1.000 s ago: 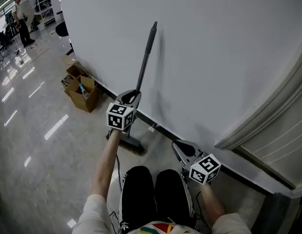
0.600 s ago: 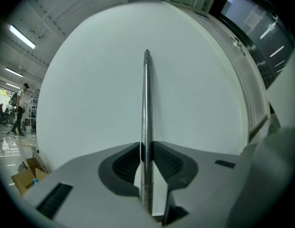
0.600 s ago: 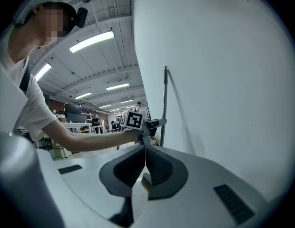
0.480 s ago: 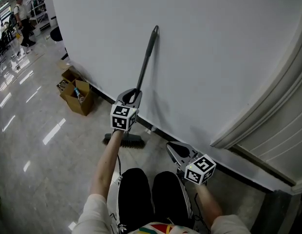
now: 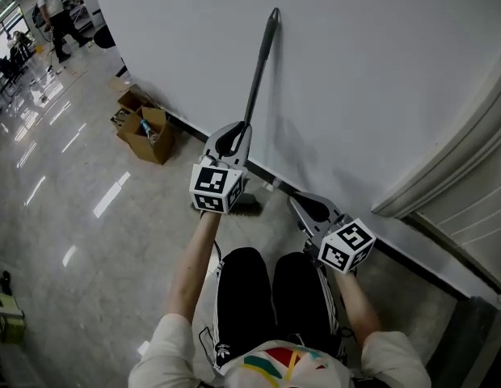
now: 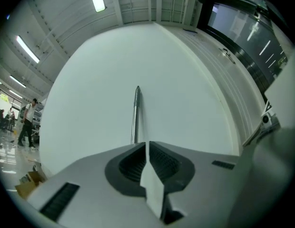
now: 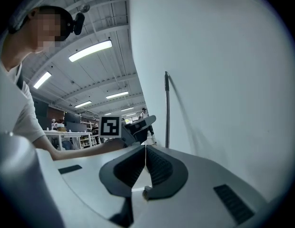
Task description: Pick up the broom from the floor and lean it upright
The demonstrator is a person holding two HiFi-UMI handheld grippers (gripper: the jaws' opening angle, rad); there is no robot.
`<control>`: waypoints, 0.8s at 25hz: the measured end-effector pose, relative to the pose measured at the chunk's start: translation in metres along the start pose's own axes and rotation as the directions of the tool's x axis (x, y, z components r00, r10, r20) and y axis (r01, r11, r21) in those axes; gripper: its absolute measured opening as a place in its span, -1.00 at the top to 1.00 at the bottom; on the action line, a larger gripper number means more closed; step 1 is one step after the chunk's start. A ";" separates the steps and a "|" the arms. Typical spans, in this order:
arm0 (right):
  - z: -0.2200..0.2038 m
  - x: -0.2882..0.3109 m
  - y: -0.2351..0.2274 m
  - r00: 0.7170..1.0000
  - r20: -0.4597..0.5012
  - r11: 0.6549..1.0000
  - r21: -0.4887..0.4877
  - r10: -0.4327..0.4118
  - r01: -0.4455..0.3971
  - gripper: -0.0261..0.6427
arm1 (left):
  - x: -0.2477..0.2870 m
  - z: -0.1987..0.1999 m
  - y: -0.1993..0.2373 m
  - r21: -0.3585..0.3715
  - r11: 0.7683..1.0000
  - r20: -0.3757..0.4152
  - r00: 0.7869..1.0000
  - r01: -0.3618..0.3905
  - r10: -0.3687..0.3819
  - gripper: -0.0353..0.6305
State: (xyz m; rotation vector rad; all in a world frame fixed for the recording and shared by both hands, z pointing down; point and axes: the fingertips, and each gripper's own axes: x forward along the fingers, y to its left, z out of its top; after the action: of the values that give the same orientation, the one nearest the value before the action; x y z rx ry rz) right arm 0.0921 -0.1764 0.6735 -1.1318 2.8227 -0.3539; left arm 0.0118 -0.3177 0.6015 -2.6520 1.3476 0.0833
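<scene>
**Item 1, lower centre of the head view.** The wearer's legs point(image 5: 267, 297) in black trousers, standing on the glossy floor point(image 5: 81, 241) close to the wall.

**Item 2, right gripper point(image 5: 297, 203), lower right of centre.** It is hanging idle beside the legs and pointing toward the wall's foot. In the right gripper view its tongs are lying together to a hairline, holding nothing.

**Item 3, left gripper point(image 5: 241, 129), centre.** It is sitting in front of the lower handle. Its tongs have just been closing and are showing only a thin slit with nothing in it. In the left gripper view the handle is rising behind the tips and a little to their left, not between them. In the two earlier head views these tongs were sitting on the handle, so the grip is reading as let go.

**Item 4, broom point(image 5: 263, 63), the task's thing.** It is standing by itself. Its brush head point(image 5: 244, 204) is resting on the floor at the wall's foot, just below the left gripper in the frame. The handle is slanting up and right, with its tip appearing to lie against the white wall point(image 5: 380, 71) at upper centre.

**Item 5, upper left.** Open cardboard boxes point(image 5: 145, 132) are sitting by the wall. Further off, a person point(image 5: 55, 10) is walking.

**Assessment.** The broom is looking propped without support, so the task is looking all but complete. What remains is checking that it is not sliding.
</scene>
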 end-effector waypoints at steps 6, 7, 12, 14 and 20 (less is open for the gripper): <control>0.025 0.030 -0.006 0.995 0.079 0.997 -0.033 -0.064 0.067 0.88 | -0.038 0.004 -0.010 -0.028 0.993 -0.001 0.994 -0.111 0.111 0.76; 0.028 0.035 -0.007 0.994 0.092 0.997 -0.029 -0.067 0.070 0.88 | -0.045 0.000 -0.009 -0.065 0.990 -0.005 0.992 -0.126 0.126 0.76; 0.029 0.063 -0.005 0.993 0.104 0.995 -0.074 -0.058 0.066 0.88 | -0.070 -0.020 0.001 -0.076 0.982 -0.026 0.985 -0.175 0.173 0.76; 0.024 0.072 -0.005 0.994 0.095 0.993 -0.103 -0.051 0.061 0.88 | -0.076 -0.030 0.004 -0.068 0.980 -0.036 0.982 -0.187 0.185 0.76; 0.037 0.102 -0.006 0.996 0.018 0.978 -0.187 -0.090 0.092 0.88 | -0.082 -0.009 0.035 -0.094 0.952 -0.022 0.957 -0.291 0.290 0.76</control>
State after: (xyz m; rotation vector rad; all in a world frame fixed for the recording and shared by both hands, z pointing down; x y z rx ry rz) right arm 0.0286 -0.2576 0.6408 -1.2967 2.8519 -0.0878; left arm -0.0650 -0.2741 0.6168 -2.5079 1.7706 0.1788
